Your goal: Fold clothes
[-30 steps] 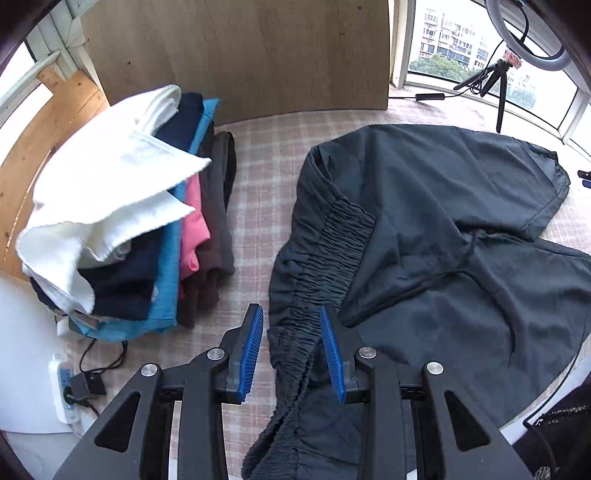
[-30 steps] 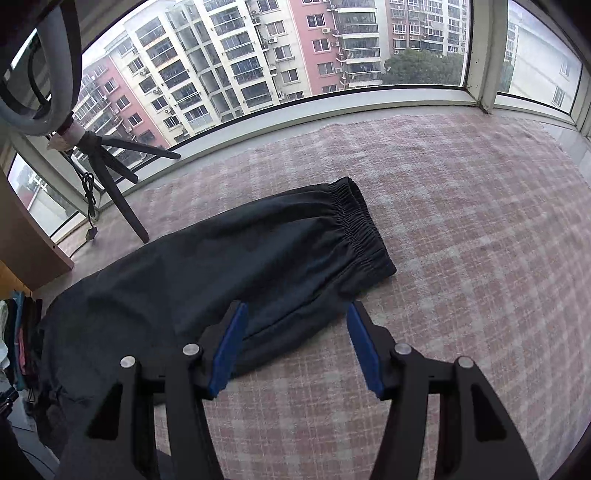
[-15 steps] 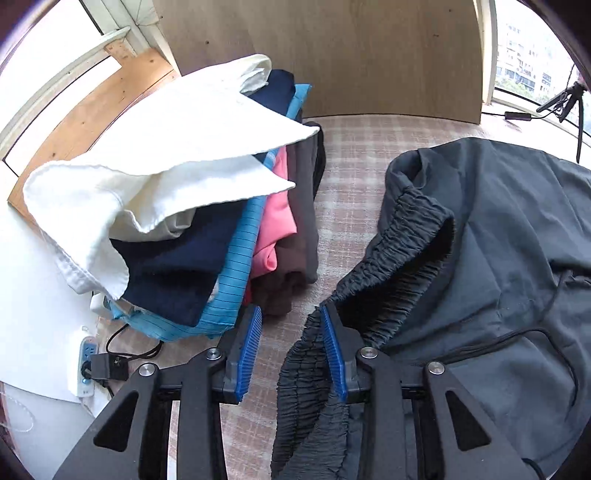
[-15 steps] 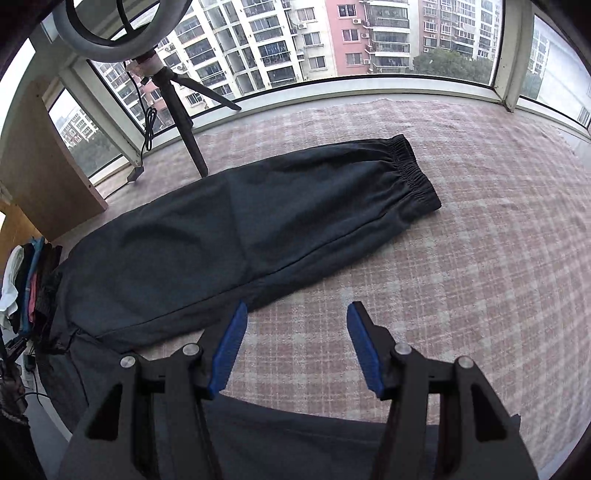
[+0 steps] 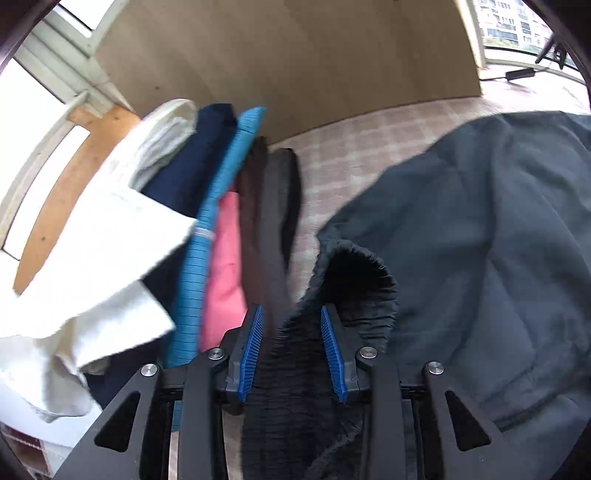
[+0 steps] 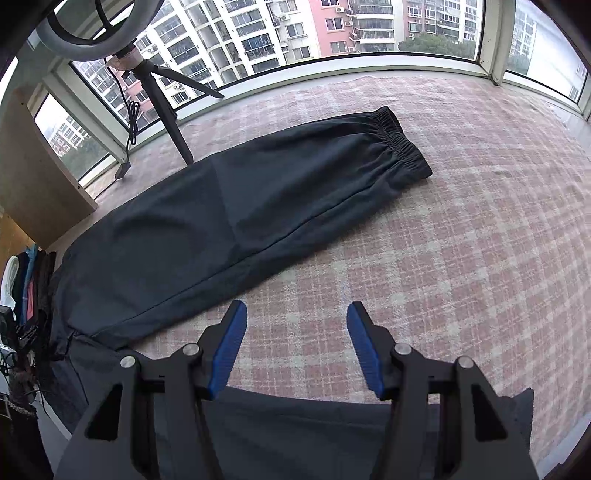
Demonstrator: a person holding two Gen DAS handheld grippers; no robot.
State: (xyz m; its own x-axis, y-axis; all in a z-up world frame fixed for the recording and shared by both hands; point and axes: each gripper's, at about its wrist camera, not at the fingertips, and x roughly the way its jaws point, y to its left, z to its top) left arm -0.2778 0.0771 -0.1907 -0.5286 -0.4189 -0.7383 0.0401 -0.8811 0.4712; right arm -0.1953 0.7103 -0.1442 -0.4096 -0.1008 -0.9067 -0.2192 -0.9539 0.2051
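A: Your left tool [image 5: 291,349] has swung closer to the stack [image 5: 207,229]; the waistband [image 5: 354,273] has bunched up between its pads.

B: Closed on it?

A: No, the pads stand apart with the cloth loose between them. Your right tool [image 6: 297,345] gapes wide over the checked cloth [image 6: 461,229], holding nothing.

B: The trousers [image 6: 229,210]?

A: Spread flat on the bench, one leg reaching toward the windows [image 6: 332,33]. A tripod [image 6: 173,114] stands beyond, wood panel [image 5: 295,59] behind the stack.

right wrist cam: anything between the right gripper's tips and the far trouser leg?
Nothing: only bare checked cloth between the right gripper and the trouser leg, in the right wrist view.
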